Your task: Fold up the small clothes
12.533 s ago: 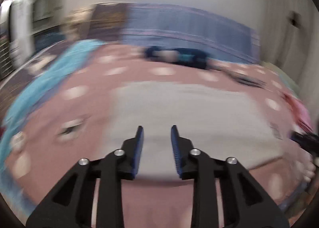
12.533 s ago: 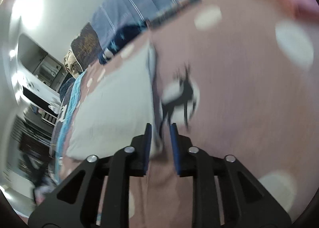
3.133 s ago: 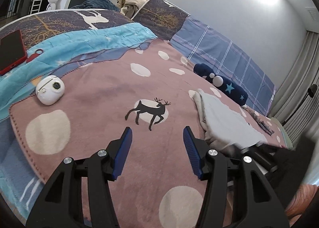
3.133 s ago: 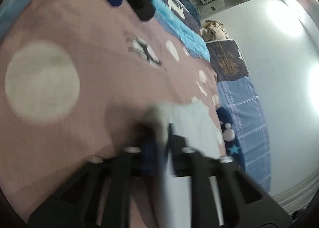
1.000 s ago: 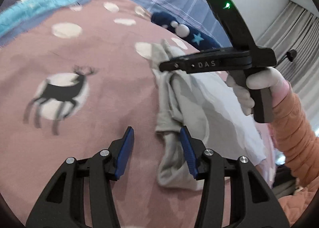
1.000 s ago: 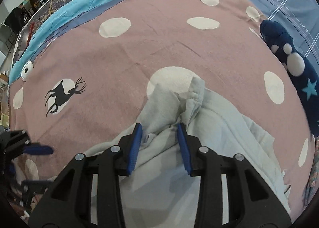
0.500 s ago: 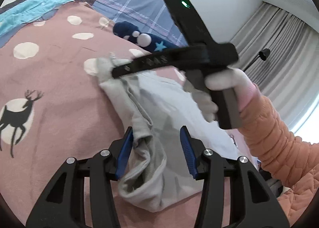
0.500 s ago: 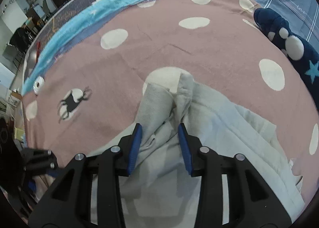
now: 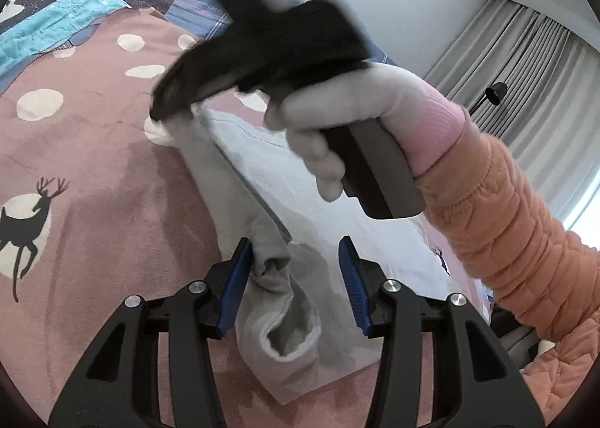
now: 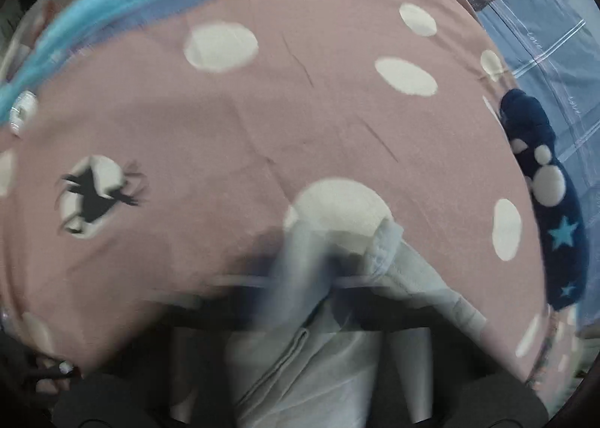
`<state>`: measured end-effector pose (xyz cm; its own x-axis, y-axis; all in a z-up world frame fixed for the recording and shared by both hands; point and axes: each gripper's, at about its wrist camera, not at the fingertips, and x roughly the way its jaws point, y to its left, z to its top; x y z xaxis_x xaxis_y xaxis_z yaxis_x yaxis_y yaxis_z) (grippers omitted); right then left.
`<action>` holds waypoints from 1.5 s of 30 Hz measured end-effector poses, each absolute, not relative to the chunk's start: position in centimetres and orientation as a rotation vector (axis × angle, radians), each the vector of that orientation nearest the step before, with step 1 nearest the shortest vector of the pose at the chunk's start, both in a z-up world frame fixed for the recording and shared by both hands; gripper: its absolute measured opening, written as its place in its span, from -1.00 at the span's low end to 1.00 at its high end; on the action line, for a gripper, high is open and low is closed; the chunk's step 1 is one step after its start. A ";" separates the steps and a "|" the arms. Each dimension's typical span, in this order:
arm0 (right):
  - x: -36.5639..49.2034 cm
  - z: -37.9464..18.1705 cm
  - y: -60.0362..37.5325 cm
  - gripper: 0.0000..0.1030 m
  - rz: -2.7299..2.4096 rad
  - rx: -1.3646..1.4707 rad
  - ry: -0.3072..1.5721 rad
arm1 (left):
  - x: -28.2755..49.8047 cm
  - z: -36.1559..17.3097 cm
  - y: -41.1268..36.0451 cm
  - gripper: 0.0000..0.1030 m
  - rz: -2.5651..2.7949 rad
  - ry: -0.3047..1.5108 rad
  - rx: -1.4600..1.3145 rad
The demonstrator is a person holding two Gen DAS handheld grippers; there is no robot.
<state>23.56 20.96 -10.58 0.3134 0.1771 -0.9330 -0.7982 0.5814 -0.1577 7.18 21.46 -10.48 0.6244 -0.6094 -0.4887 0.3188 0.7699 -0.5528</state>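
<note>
Two claws on one grey garment (image 9: 281,319), lying on the pink dotted blanket (image 9: 112,173) of the bed. Left claw (image 9: 294,252) gaping wide at 6 o'clock, with a bunched fold sitting between the pads and touching the 9 o'clock one. Right claw (image 9: 165,109) up at 11 o'clock on the far corner, too smeared to tell whether pinched or loose.

Looks like mid-fold along the long edge. Tips for doing it clean:
- Close the left on the whole bunch, not just the top layer, before lifting.
- Keep the edge between both claws taut.
- Carry both ends toward 3 o'clock together, then lay flat.

Versus half a second back: right claw much closer and bigger in the left view, now motion-blurred. Right view gone from sharp to smeared. Left spread about the same.
</note>
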 end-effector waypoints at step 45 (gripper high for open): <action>20.2 -6.5 10.1 -0.66 0.837 -0.259 0.938 | 2.8 -11.7 28.1 -0.41 -0.284 0.759 -0.505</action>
